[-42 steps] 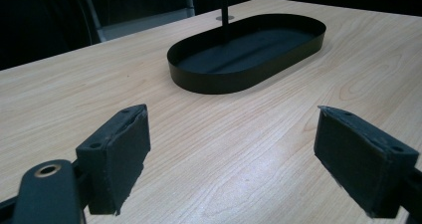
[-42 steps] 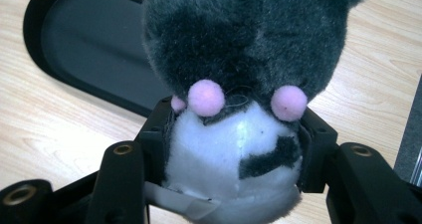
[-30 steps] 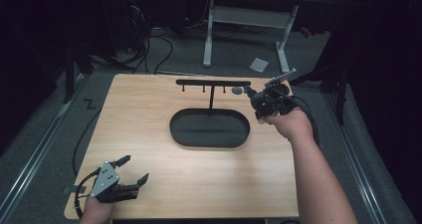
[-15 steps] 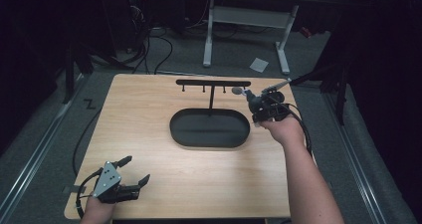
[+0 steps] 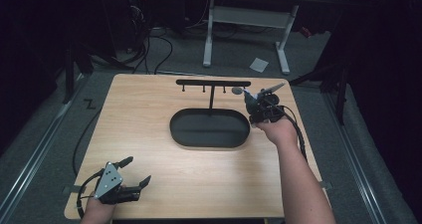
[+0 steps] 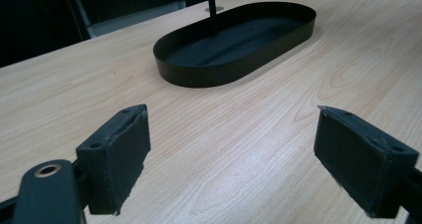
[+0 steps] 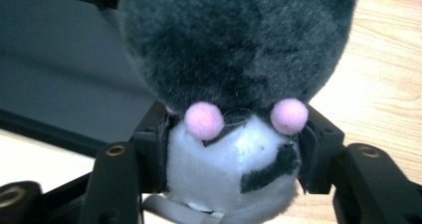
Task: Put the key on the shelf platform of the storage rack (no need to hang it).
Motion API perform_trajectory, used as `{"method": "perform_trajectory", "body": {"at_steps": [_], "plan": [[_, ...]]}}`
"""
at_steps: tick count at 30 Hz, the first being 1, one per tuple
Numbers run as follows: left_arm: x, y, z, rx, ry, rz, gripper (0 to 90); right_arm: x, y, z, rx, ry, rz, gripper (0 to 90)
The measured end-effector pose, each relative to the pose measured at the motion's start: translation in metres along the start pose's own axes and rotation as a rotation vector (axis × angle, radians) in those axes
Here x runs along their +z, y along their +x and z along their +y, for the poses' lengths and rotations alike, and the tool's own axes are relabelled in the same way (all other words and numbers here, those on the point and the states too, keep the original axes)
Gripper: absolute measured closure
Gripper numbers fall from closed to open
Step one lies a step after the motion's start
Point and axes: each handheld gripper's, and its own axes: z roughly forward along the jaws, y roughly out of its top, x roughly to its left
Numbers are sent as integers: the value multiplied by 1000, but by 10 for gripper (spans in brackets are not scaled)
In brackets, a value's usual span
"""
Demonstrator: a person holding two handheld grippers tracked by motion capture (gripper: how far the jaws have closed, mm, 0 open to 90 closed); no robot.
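Observation:
A small plush toy (image 7: 234, 50) with grey fur, two pink pom-poms and a white face is clamped between the jaws of my right gripper (image 7: 234, 154). In the high view this toy (image 5: 237, 90) hangs just under the right end of the black T-shaped hook rack (image 5: 213, 82), with the right gripper (image 5: 245, 96) behind it, above the right end of the black oval tray (image 5: 209, 142). My left gripper (image 5: 135, 170) rests open near the table's front left corner. Nothing lies between its pads (image 6: 117, 154); the tray (image 6: 199, 74) is farther ahead of them.
The rack's post stands at the back edge of the oval tray. The wooden table (image 5: 149, 114) ends close behind the rack. A white desk frame (image 5: 244, 20) and cables lie on the floor beyond it.
My right hand has shifted slightly left and nearer, keeping the toy by the rack's right end. The left gripper has not moved.

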Motion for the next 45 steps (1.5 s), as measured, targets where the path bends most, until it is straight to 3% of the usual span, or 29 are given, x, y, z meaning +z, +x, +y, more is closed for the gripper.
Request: {"method": "perform_trajectory", "body": {"at_steps": [2,5,7,11,16,18,22,24,27,29,31,35,41,44,45], "plan": [[0,1,-1,-17,-4,-4,151,4,0,0,25,13,-15,358],[2,0,-1,6,5,-3,151,4,1,-1,29,11,-18,323],[3,0,0,24,8,-2,151,3,1,-2,24,-2,-19,312],[4,1,-1,-4,4,-4,151,4,-2,-8,31,6,1,305],[1,3,0,16,-7,-2,151,-3,-7,-12,21,-14,-15,311],[2,5,0,-19,-14,3,151,-5,-7,-14,10,-32,-28,313],[3,5,1,2,-7,2,151,-8,-5,-16,-35,-56,-58,308],[5,5,1,-21,-10,10,151,-10,-5,-18,-36,-75,-61,306],[7,2,2,-13,-4,4,151,-17,-1,-25,-86,-138,-65,315],[9,0,3,2,-4,-5,151,-19,0,-34,-93,-165,-41,309],[11,0,3,3,-1,-1,151,-21,1,-41,-129,-180,-43,297],[14,0,1,-13,12,-7,151,-22,-2,-75,-153,-284,-19,286],[11,-1,-2,-8,33,0,151,-1,-3,-135,-121,-361,31,198],[9,-3,-1,11,33,5,151,14,3,-167,-91,-399,60,151],[8,-3,-1,12,35,7,151,18,8,-179,-85,-427,51,151]]}}
